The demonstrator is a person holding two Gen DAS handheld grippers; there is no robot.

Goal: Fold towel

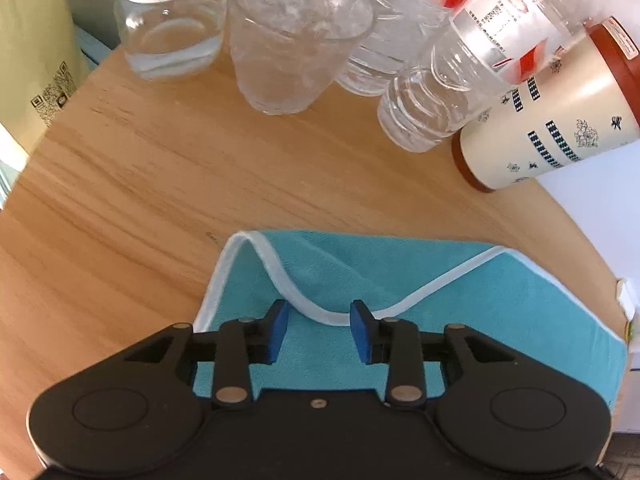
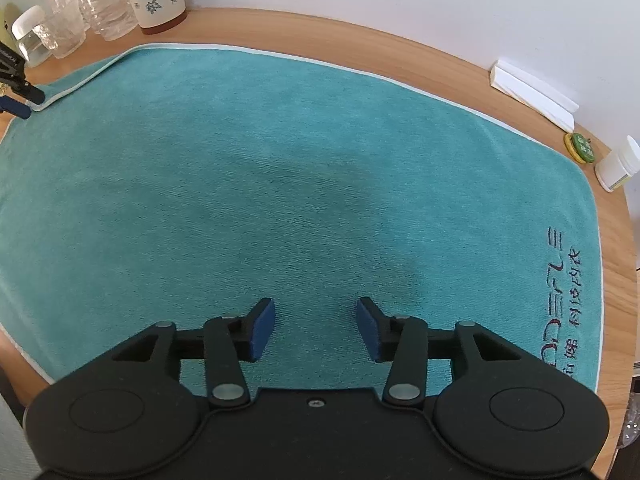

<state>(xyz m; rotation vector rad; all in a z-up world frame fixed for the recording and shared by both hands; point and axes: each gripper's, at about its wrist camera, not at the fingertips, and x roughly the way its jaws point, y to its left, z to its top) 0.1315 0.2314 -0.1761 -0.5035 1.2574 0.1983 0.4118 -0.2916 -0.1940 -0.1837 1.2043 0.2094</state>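
Observation:
A teal towel point(image 2: 304, 168) with white edging lies spread over the wooden table point(image 2: 400, 52), with dark embroidered lettering near its right edge. My right gripper point(image 2: 316, 326) hovers open above the towel's near middle, nothing between its blue pads. In the left wrist view the towel point(image 1: 480, 300) has its far left corner turned up into a hump with the white hem looping. My left gripper point(image 1: 318, 330) stands open over that hem, its pads either side of the hem's dip. The left gripper's fingertips point(image 2: 24, 98) also show at the far left of the right wrist view, by the folded corner.
Behind the towel's left corner stand a glass jar with a white lid point(image 1: 172, 20), a clear tumbler point(image 1: 292, 40), plastic water bottles point(image 1: 436, 92) and a cream cup with a red base point(image 1: 552, 120). By the wall at right lie a white box point(image 2: 532, 94), a green tin point(image 2: 580, 146) and a small white bottle point(image 2: 618, 164).

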